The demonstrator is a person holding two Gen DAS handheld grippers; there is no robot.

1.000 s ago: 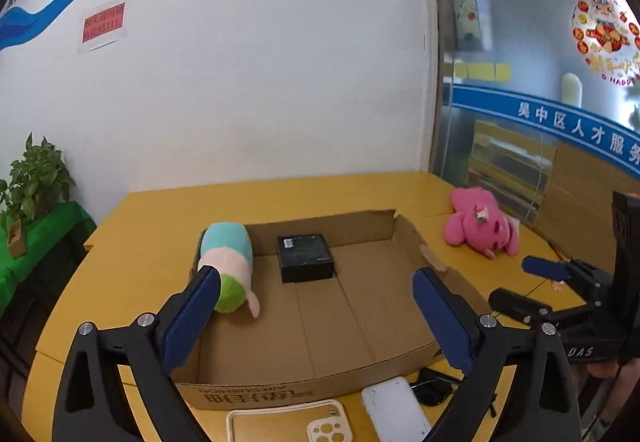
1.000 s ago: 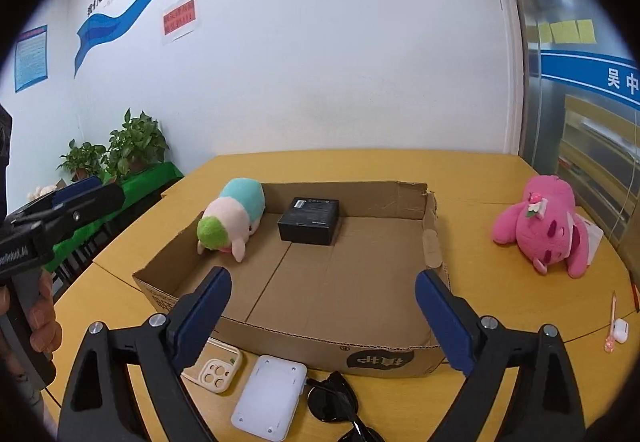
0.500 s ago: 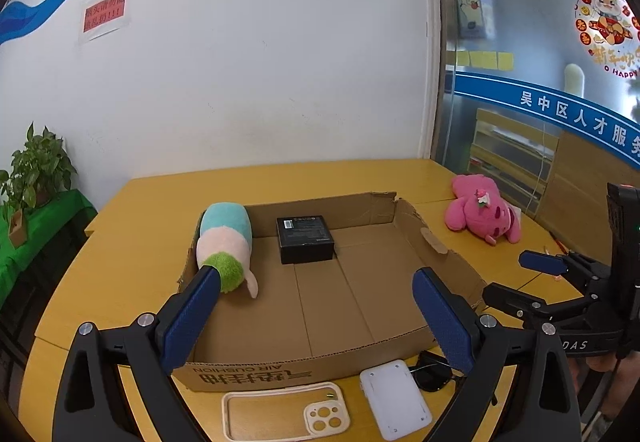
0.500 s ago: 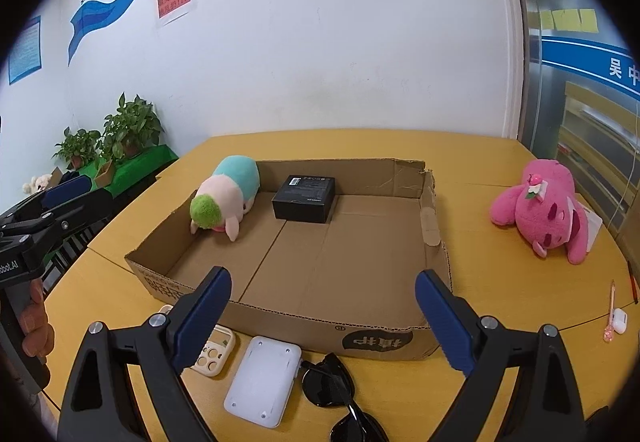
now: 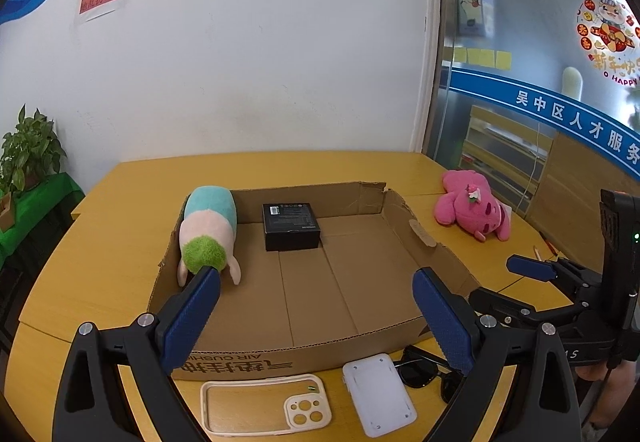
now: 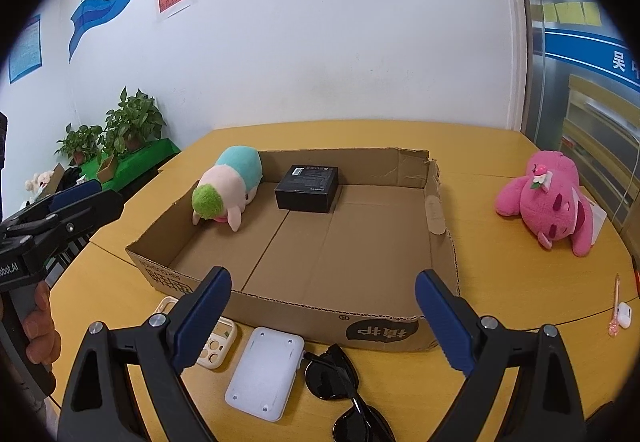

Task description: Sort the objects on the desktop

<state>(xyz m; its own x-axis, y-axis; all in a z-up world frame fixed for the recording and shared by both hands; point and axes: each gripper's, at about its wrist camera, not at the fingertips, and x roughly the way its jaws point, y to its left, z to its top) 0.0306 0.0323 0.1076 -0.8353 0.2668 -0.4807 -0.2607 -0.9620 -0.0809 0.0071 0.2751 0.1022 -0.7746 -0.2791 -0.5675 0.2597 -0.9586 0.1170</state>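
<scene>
— Yellow table (image 5: 100, 242), cardboard tray (image 5: 304, 354) central — why?
— It collects items; black box (image 5: 291, 226) is inside, phone case (image 5: 266, 410) outside. Left gripper (image 5: 316, 316) and right gripper (image 6: 323, 316) hover spread wide, empty.

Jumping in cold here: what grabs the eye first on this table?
The big open cardboard tray mid-table, holding a pastel plush at its left wall and a black box near the back. A bright pink plush lies outside to the right; a phone case, white pad and sunglasses sit in front.
</scene>
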